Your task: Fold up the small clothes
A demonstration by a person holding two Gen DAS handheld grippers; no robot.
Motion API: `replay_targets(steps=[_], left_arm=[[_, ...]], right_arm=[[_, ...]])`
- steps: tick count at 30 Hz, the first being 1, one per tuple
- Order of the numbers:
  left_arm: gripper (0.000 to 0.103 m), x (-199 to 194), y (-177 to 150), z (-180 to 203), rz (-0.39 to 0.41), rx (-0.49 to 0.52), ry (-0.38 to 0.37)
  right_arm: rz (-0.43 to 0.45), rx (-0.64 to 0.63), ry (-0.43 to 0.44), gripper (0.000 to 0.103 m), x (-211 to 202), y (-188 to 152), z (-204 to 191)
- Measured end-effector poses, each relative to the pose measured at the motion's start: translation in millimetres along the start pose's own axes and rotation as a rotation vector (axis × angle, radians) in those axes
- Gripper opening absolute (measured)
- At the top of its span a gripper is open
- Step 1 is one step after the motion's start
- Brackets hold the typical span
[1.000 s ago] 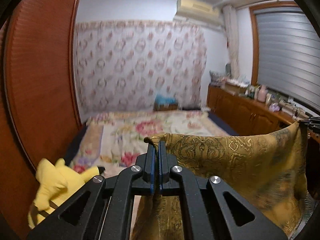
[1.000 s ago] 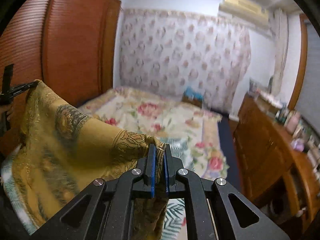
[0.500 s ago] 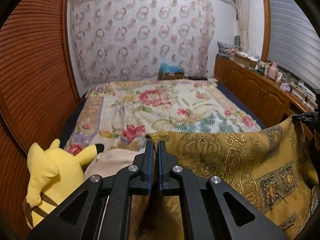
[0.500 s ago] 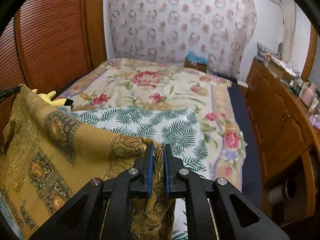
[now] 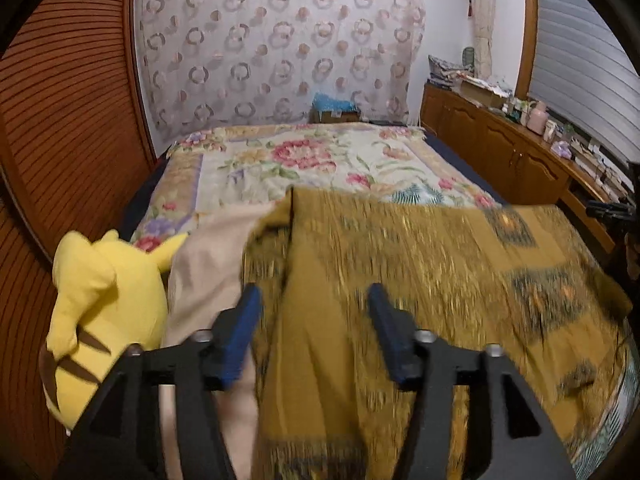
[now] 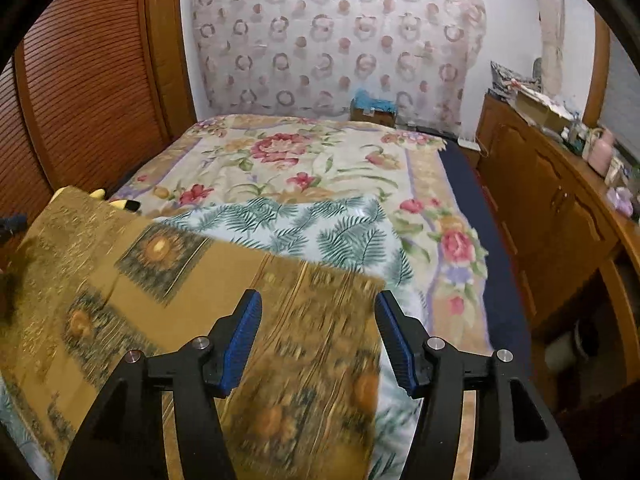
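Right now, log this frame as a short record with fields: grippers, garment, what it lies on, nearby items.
left gripper: open, jaws spread apart, nothing between them
right gripper: open, jaws spread apart, nothing between them
garment: mustard patterned cloth, blurred, spread out below both grippers, not gripped
under garment: fern-print cloth on the floral bedspread; a beige cloth beside its left edge
nearby: yellow plush toy left of the cloth
fold state: cannot tell whether any fold is made

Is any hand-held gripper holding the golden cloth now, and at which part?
Nothing is held. Both the left hand-held gripper and right hand-held gripper are open above the golden cloth.
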State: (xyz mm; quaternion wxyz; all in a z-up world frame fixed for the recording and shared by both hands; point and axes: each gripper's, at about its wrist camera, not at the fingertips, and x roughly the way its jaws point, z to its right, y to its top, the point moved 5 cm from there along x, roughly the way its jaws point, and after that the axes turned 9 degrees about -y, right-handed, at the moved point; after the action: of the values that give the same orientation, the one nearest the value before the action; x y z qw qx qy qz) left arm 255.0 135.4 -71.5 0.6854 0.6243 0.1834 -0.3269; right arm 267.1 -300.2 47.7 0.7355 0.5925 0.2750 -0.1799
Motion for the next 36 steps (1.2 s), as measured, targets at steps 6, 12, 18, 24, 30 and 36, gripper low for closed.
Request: replay_targets(steps=[6,12,18,24,30,36], left_arm=[[0.068,-18,-36,-1,-0.005,-0.024,0.057],[0.068,-32,-52,-4,0.007,-0.072,0.059],[0.068,-37,-61,-7,0.012,-0.090,0.072],[0.068,-38,-68,-6,0.005,-0.085,0.066],[0.057,-34,-74,-4,-0.023,-0.082,0.062],[0.052,-33,-80,-2,-0.041,-0.092,0.064]], right_arm=[[-0.014,0.012,0.021,0.061,-34,-31,-3],[-0.021,0.008,0.000,0.061,-65,-42,0],[0.013,0.003,-0.040,0.061,-106,-43,16],[-0.011,0.001,-0.036,0.061,-120,-70,14],[-0.113,0.024,0.026,0.061,-88,-114,-5],[-0.159,0.016,0.038,0.061,-67,-131,-11]])
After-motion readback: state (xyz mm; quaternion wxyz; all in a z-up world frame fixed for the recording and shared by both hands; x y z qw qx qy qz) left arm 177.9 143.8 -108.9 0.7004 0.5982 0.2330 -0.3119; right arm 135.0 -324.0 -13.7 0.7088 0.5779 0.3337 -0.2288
